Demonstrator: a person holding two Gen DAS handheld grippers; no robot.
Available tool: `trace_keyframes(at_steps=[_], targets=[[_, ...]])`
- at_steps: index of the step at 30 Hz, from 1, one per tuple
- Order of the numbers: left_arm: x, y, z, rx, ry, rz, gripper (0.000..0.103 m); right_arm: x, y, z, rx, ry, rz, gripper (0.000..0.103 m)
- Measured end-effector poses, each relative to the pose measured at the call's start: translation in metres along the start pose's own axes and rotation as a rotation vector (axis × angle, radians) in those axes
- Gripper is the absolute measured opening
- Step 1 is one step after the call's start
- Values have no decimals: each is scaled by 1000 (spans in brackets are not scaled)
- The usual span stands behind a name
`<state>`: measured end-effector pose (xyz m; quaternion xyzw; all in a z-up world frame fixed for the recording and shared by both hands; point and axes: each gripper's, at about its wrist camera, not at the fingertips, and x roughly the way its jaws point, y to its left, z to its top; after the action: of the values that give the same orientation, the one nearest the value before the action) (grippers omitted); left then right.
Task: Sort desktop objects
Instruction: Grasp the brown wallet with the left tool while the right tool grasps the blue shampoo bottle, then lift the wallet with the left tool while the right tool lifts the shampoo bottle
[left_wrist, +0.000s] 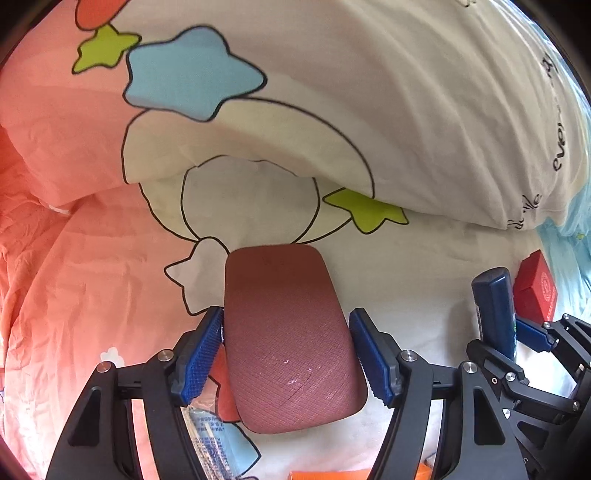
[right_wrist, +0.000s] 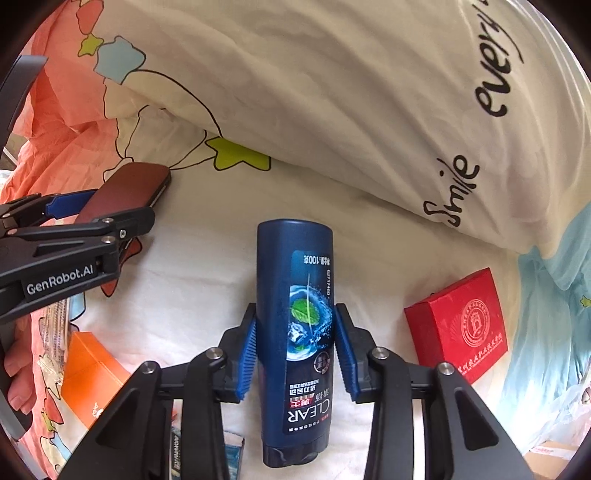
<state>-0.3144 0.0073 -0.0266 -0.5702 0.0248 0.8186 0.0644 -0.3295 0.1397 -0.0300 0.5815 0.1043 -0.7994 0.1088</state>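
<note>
A flat maroon case (left_wrist: 284, 332) with a cross-hatched surface sits between the blue pads of my left gripper (left_wrist: 286, 317), which is shut on its two long sides. In the right wrist view the same case (right_wrist: 129, 188) is held just above the sheet by the left gripper (right_wrist: 107, 206). My right gripper (right_wrist: 295, 310) is shut on a dark blue shampoo bottle (right_wrist: 295, 288), cap toward the camera, with both pads pressed on its sides. The left wrist view shows the bottle (left_wrist: 495, 306) and the right gripper (left_wrist: 506, 332) at the right edge.
All this lies on a cartoon-print bed sheet (right_wrist: 207, 258). A big white pillow (right_wrist: 332, 92) rises close behind. A red box (right_wrist: 461, 325) lies right of the bottle and an orange box (right_wrist: 88, 373) to its left, beside a printed packet (right_wrist: 55, 321).
</note>
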Motion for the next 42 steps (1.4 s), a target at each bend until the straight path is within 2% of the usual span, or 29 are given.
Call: trace_keyframes(at_steps=[6,7,8,10,11,13,15,17,18,19,20,21,22,24,28,36,39,42], targets=[[-19,-5,-7,16,-3,8,65,-18,5,-8,8,-21,1,35],[-22,-5,-9,16,-1,15,30,-20,4,-11,9,-24,2,35],[-25,-5,-10,15,3,14,26,-24,6,-14,12,-29,2,35],[-27,-6,-13,13,19,-7,26,-28,-3,-30,13,-32,1,35],[-28,-7,-15,11,26,-18,22,-29,-8,-38,14,-33,0,35],[-28,-12,-19,26,33,-20,18,-30,-17,-44,16,-33,-1,35],[-27,-20,-22,49,38,-18,18,-51,-19,-50,20,-34,2,34],[-28,-24,-21,57,34,-10,18,-49,-21,-53,23,-36,0,34],[-29,-25,-21,59,30,-5,20,-48,-21,-52,25,-36,-2,34],[-30,-26,-20,58,24,5,38,-49,-22,-52,29,-37,-2,33],[-29,-26,-18,53,15,21,75,-49,-24,-52,33,-38,-2,33],[-29,-26,-17,52,-1,37,91,-48,-23,-51,37,-38,-1,33],[-28,-30,-17,62,-23,55,102,-45,-22,-49,40,-38,1,33],[-23,-37,-13,94,-50,82,102,-46,-27,-51,40,-38,4,33],[-9,-28,-3,110,4,65,102,-41,-31,-49,47,-31,10,33],[24,-19,-14,55,98,13,102,-35,-34,-49,52,-25,18,33],[25,-15,-15,36,87,0,101,-34,-35,-50,57,-22,20,32],[35,-10,-17,36,72,-5,96,-32,-34,-52,56,-22,21,32]])
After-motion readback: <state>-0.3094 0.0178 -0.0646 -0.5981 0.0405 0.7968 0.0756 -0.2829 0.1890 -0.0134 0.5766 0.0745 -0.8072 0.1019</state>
